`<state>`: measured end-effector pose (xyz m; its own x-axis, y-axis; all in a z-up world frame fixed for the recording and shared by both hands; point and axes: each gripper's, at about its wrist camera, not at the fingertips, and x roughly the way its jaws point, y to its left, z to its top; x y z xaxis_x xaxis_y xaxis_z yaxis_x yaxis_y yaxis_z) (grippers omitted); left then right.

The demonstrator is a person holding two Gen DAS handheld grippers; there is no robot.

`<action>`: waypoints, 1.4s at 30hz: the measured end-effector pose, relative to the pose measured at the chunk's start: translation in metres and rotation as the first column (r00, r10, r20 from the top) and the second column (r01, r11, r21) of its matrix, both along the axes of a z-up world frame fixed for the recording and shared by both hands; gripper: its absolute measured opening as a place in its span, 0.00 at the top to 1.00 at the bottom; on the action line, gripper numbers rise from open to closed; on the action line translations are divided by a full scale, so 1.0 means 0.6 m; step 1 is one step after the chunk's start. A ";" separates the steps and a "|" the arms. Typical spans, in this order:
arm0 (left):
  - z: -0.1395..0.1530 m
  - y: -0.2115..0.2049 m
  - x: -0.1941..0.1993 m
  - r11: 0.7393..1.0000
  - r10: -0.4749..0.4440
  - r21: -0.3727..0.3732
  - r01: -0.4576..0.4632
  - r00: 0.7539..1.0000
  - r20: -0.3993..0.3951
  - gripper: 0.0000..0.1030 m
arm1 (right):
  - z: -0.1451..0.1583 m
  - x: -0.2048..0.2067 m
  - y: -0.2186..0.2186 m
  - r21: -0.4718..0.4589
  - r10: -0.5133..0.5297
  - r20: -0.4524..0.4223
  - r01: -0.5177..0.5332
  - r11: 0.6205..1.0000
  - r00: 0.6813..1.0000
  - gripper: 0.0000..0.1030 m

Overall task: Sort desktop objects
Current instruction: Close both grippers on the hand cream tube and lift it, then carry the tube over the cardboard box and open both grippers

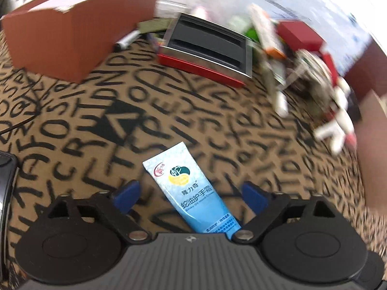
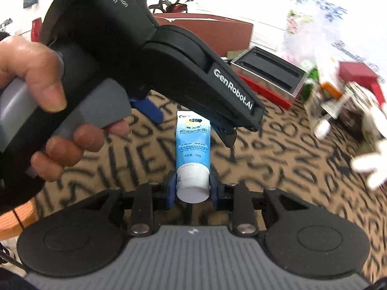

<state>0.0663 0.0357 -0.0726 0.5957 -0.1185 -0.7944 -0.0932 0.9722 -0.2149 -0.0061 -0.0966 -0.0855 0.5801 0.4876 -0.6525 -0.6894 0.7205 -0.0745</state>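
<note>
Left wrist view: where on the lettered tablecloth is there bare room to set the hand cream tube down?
Bare cloth lies between the brown box, the red-based tray and the hand cream tube. The far right is crowded with a blurred heap of items.

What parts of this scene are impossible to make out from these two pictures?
- Pile of small items, left wrist view: motion blur smears it; single items can't be told apart.
- Hand cream tube, left wrist view: its cap end is hidden behind the left gripper body.
- Brown box, both views: what's inside is hidden by its walls.
- Tube's upper label, right wrist view: partly covered by the left gripper; small print is unreadable.
</note>
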 end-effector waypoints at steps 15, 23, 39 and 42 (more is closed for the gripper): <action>0.011 -0.074 -0.034 0.993 -0.115 0.000 0.115 0.993 -0.036 0.53 | 0.005 -0.048 -0.049 0.034 -0.068 -0.053 0.070 0.997 0.996 0.64; 0.008 -0.088 -0.043 0.987 -0.158 0.024 0.159 0.986 -0.047 0.53 | 0.003 -0.049 -0.049 0.047 -0.103 -0.059 0.106 0.993 0.993 0.63; 0.024 -0.118 -0.064 0.984 -0.176 0.005 0.176 0.984 -0.018 0.54 | 0.021 -0.070 -0.084 0.076 -0.141 -0.056 0.145 0.987 0.988 0.66; 0.032 -0.127 -0.065 0.983 -0.183 0.017 0.183 0.983 -0.006 0.54 | 0.026 -0.073 -0.091 0.086 -0.149 -0.047 0.152 0.985 0.988 0.66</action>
<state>0.0271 -0.0405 -0.0534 0.5617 -0.2110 -0.7999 0.0854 0.9765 -0.1976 -0.0496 -0.1515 -0.0697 0.6257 0.4540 -0.6343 -0.5737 0.8188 0.0201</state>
